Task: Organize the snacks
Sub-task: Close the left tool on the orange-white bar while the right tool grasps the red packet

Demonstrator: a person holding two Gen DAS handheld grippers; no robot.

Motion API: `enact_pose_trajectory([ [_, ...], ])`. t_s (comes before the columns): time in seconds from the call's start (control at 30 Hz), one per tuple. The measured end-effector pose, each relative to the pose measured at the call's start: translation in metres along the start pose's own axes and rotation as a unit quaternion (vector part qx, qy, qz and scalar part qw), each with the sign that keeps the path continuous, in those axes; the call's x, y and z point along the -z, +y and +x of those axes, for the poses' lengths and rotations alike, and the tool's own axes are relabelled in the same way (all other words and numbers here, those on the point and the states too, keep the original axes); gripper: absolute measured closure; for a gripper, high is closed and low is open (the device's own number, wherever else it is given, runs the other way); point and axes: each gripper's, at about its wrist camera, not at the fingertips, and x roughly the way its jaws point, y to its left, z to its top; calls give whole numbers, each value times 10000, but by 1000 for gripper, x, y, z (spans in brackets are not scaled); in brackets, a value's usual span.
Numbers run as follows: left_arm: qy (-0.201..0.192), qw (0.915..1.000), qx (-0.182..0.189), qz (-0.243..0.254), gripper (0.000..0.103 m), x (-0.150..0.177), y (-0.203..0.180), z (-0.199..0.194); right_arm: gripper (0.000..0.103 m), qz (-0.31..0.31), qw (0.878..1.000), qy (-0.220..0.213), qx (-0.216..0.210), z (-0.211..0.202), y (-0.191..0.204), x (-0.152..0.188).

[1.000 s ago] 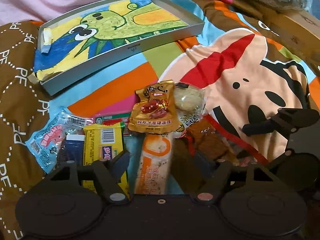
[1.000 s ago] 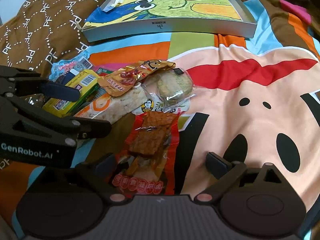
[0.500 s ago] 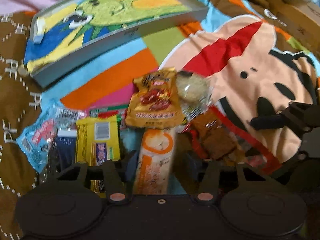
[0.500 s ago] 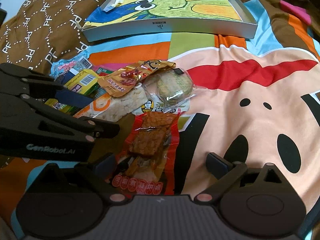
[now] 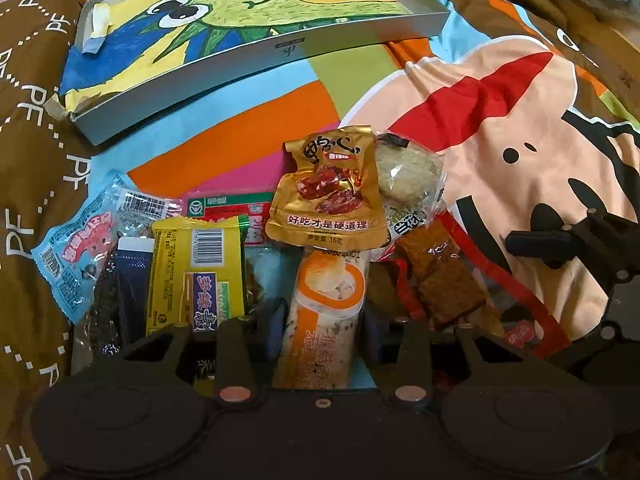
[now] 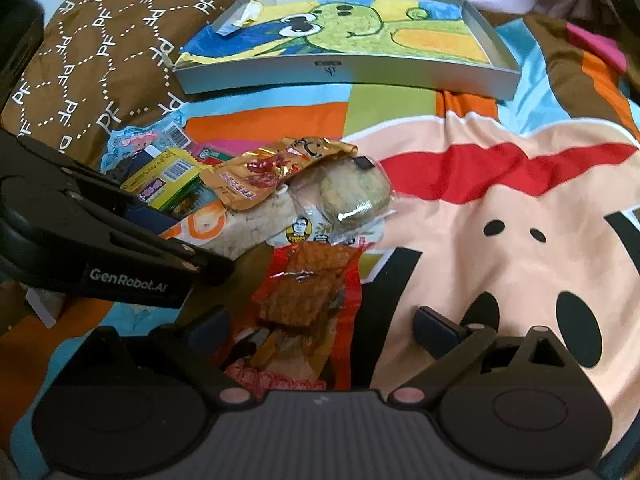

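A heap of snack packets lies on a cartoon-print blanket (image 5: 500,128). My left gripper (image 5: 323,326) is closing its jaws on the orange-and-white rice cracker bar (image 5: 328,292), and the pads touch both its sides. A gold date packet (image 5: 326,192) overlaps the bar's far end. In the right wrist view the left gripper (image 6: 188,240) reaches in from the left onto the same bar (image 6: 240,228). My right gripper (image 6: 320,328) stands open over a red packet of brown tofu pieces (image 6: 304,292), with the fingers apart from it. The shallow grey box (image 5: 280,46) with a green dinosaur drawing inside sits behind the heap.
Left of the bar lie a yellow packet (image 5: 196,264), a dark blue one (image 5: 134,276) and a light blue one (image 5: 76,248). A clear-wrapped round cake (image 6: 356,196) rests right of the gold packet. A brown patterned cushion (image 6: 100,52) rises at the left.
The left gripper's fingers have drawn in from wide apart to the sides of the rice cracker bar. The right gripper has stayed open over the red packet.
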Motion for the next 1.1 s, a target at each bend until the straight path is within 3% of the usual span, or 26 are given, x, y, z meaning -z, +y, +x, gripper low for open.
enact_pose_trajectory([
  [0.13,10,10000,15,-54,63,0,0,-1,6,83,10000,-1,-7,7,0,0],
  [0.5,22,10000,21,-84,63,0,0,-2,34,42,10000,-38,3,7,3,-2],
  [0.6,23,10000,24,-92,63,0,-1,-2,33,52,10000,-35,-13,7,2,-3],
  [0.7,26,9999,29,-119,63,0,0,-2,22,23,9999,-63,100,9,1,-2],
  [0.8,26,9999,31,-127,63,0,0,-3,20,133,9999,-46,61,10,-2,-2],
  [0.97,56,9998,64,-164,64,0,0,-4,38,123,9999,-31,-61,7,2,-2],
  [1.1,125,9996,92,-243,65,1,-2,-7,38,144,9999,9,-59,3,3,-1],
])
